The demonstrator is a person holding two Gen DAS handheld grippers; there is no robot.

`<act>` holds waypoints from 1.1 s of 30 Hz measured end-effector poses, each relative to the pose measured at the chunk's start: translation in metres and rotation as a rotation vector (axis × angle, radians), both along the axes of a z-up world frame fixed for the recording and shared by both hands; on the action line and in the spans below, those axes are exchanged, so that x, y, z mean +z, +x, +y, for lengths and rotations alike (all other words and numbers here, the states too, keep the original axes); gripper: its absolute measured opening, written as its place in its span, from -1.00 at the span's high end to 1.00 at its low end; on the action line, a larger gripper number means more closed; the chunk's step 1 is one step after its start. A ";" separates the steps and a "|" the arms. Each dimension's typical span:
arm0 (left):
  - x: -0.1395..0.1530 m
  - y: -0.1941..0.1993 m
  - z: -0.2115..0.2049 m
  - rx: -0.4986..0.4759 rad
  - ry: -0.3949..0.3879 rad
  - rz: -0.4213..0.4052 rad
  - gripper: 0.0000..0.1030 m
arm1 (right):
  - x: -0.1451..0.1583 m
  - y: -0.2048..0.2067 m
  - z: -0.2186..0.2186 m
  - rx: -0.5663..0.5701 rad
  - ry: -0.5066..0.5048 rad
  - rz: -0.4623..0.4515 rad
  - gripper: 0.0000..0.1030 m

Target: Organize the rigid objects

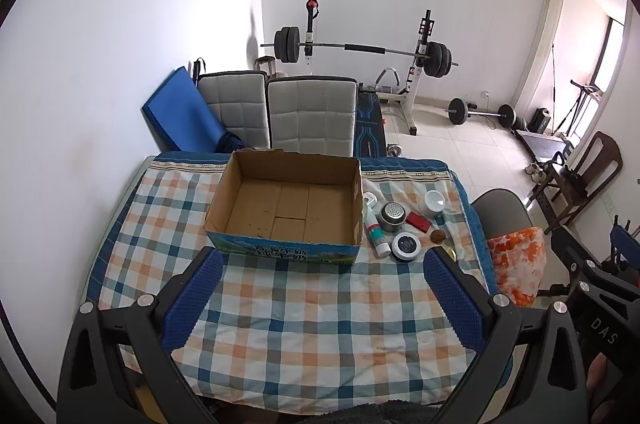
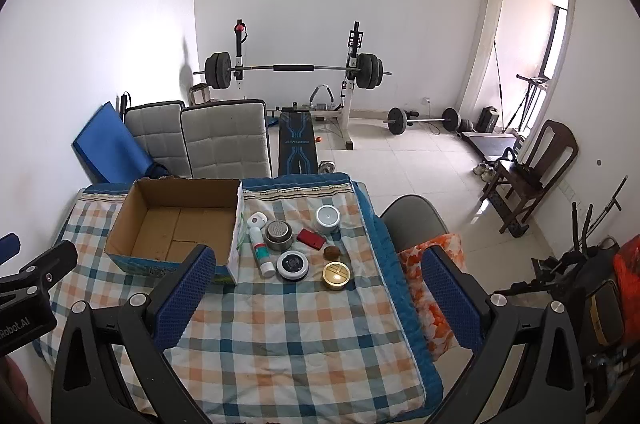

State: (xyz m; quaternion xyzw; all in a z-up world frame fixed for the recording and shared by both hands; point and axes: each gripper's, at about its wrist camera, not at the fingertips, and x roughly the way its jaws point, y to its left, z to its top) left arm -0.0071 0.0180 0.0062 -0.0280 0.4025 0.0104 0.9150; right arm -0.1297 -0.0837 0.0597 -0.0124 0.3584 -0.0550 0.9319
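An empty cardboard box [image 1: 286,208] [image 2: 176,224] stands on the checked tablecloth [image 1: 304,312] [image 2: 296,336]. To its right lie several small objects: a white tube [image 2: 262,250] [image 1: 376,236], a steel strainer cup [image 2: 279,234] [image 1: 392,216], a red case [image 2: 311,238] [image 1: 418,222], a white jar [image 2: 327,218] [image 1: 433,202], a round black-and-white disc [image 2: 293,264] [image 1: 405,246], a walnut [image 2: 332,252] [image 1: 437,236] and a gold tin [image 2: 337,275]. My left gripper [image 1: 322,264] is open and empty, in front of the box. My right gripper [image 2: 314,260] is open and empty, above the near table.
Two padded chairs [image 2: 224,140] and a blue mat [image 2: 108,148] stand behind the table. A grey chair with an orange cloth [image 2: 434,264] is at the table's right edge. A barbell rack [image 2: 296,72] and weights stand on the tiled floor beyond.
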 end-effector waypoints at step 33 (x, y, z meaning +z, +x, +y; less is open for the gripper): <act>-0.002 0.003 -0.009 0.003 0.004 0.003 -1.00 | -0.013 0.015 -0.006 0.011 0.051 0.037 -1.00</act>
